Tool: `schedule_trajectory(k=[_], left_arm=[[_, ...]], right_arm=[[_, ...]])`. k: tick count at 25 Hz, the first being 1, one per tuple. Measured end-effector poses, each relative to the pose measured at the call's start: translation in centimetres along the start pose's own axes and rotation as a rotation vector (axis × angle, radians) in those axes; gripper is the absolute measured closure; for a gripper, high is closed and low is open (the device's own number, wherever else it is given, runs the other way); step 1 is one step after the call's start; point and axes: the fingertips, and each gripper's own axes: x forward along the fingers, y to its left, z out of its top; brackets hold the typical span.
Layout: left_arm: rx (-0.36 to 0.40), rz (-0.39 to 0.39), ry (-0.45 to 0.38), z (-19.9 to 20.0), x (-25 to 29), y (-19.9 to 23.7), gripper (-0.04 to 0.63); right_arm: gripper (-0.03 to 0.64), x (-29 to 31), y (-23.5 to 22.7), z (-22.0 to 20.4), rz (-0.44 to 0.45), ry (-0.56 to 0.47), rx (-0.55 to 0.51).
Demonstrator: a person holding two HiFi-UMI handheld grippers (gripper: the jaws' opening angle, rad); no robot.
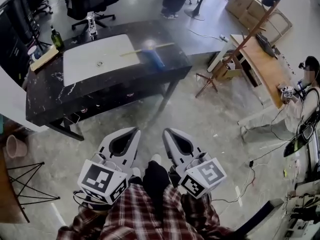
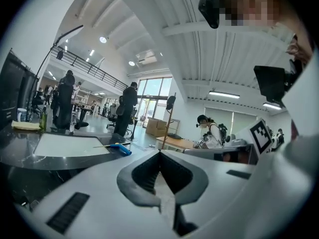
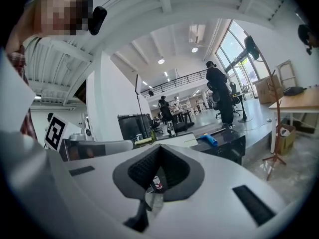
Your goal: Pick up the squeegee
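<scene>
The squeegee [image 1: 152,58], with a blue head and a thin pale wooden handle, lies on a white board [image 1: 95,59] on the black marble table [image 1: 50,96]. It is far ahead of both grippers. My left gripper [image 1: 135,130] and right gripper [image 1: 166,131] hang side by side over the floor, close to my body, both shut and empty. In the left gripper view the squeegee [image 2: 121,149] shows beyond the shut left gripper [image 2: 160,152]. In the right gripper view the squeegee [image 3: 210,140] sits up and to the right of the right gripper [image 3: 160,146].
A green bottle [image 1: 56,38], a clear jar [image 1: 91,24] and a flat wooden block [image 1: 44,58] stand on the table's far left. A wooden coat stand [image 1: 235,49], a wooden desk [image 1: 262,64] and a seated person [image 1: 305,94] are at the right. Cables cross the floor [image 1: 260,159].
</scene>
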Motion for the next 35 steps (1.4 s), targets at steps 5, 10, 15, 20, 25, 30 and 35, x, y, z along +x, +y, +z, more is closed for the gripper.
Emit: schedule_trajectory(k=[5, 10, 15, 20, 25, 30, 35], left_arm=[[-0.052, 0.010, 0.028, -0.7, 3.6, 3.1, 0.584], [-0.064, 0.029, 0.016, 0.4, 8.8, 6.6, 0.584], [-0.047, 0.059, -0.011, 3.4, 15.4, 8.9, 0.584], [-0.029, 0.095, -0.026, 6.1, 21.4, 10.3, 0.584], [-0.035, 0.135, -0.027, 6.9, 24.9, 11.0, 0.584], [-0.062, 0.182, -0.003, 6.2, 26.6, 13.5, 0.584], [-0.078, 0.197, 0.003, 6.6, 28.2, 18.0, 0.584]], right_arm=[[0.606, 3.4, -3.2, -0.3, -0.004, 0.048, 0.020], [0.606, 7.7, -7.3, 1.2, 0.013, 0.059, -0.001], [0.606, 10.7, -13.8, 4.5, 0.012, 0.052, -0.029], [0.606, 13.0, -19.3, 8.5, 0.048, 0.023, -0.035], [0.606, 15.7, -22.7, 10.2, 0.095, 0.023, -0.041], [0.606, 19.4, -23.9, 9.2, 0.145, 0.079, -0.029], [0.606, 24.2, -24.7, 9.3, 0.153, 0.099, -0.022]])
